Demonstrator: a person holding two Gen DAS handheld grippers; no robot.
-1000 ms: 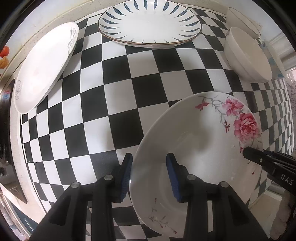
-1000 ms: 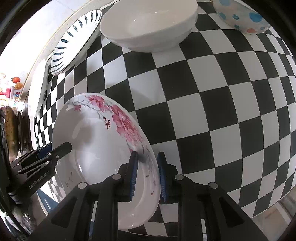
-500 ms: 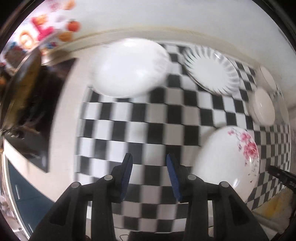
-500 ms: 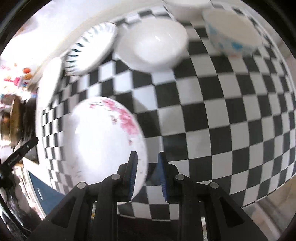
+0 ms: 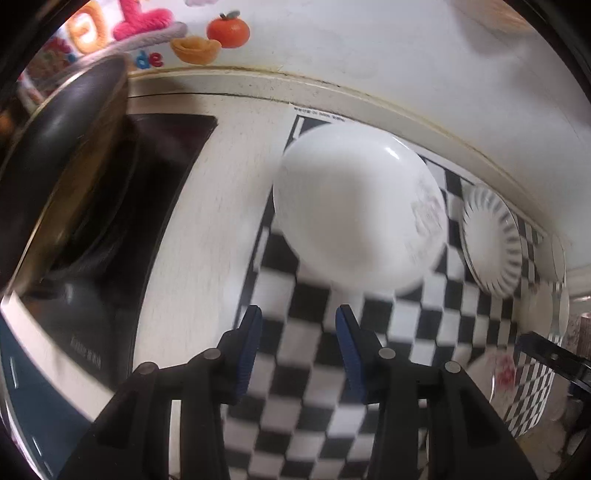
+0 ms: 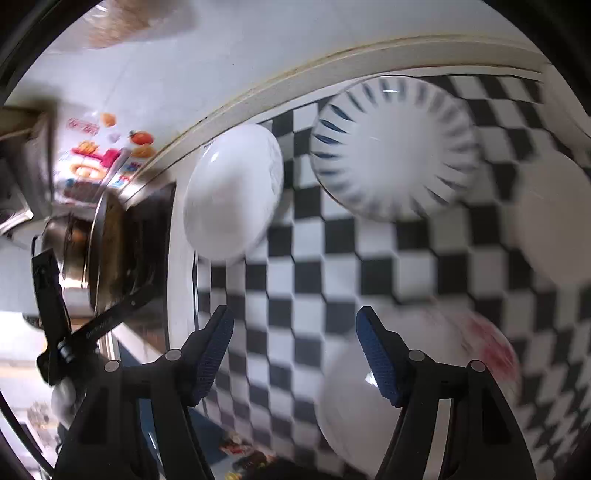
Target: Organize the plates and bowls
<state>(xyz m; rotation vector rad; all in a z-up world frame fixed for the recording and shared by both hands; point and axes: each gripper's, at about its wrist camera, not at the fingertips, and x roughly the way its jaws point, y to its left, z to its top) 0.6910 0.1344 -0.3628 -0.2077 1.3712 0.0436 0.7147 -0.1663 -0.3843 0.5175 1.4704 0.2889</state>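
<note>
My left gripper (image 5: pixel 298 317) hangs over the checkered mat (image 5: pixel 295 387), its jaws opening slightly with nothing between them. Just beyond its tips lies a plain white plate (image 5: pixel 358 214), also in the right wrist view as the white plate (image 6: pixel 232 192). My right gripper (image 6: pixel 295 321) is opening wide and holds nothing. The rose-patterned plate (image 6: pixel 424 369) rests on the mat beneath and right of its right finger, and appears as the rose plate (image 5: pixel 498 373) at the left view's lower right. A blue-striped plate (image 6: pixel 395 151) lies further back.
A dark wok (image 5: pixel 55 184) sits on a black cooktop (image 5: pixel 162 155) left of the mat. A white bowl (image 6: pixel 554 221) stands at the right edge. The wall with fruit stickers (image 5: pixel 229 29) runs close behind the plates. The other gripper (image 6: pixel 55 295) shows at far left.
Both grippers came off the rose plate, which now lies on the mat. They rose and swung left toward the white plate. The right jaws went from shut on the rim to wide apart.
</note>
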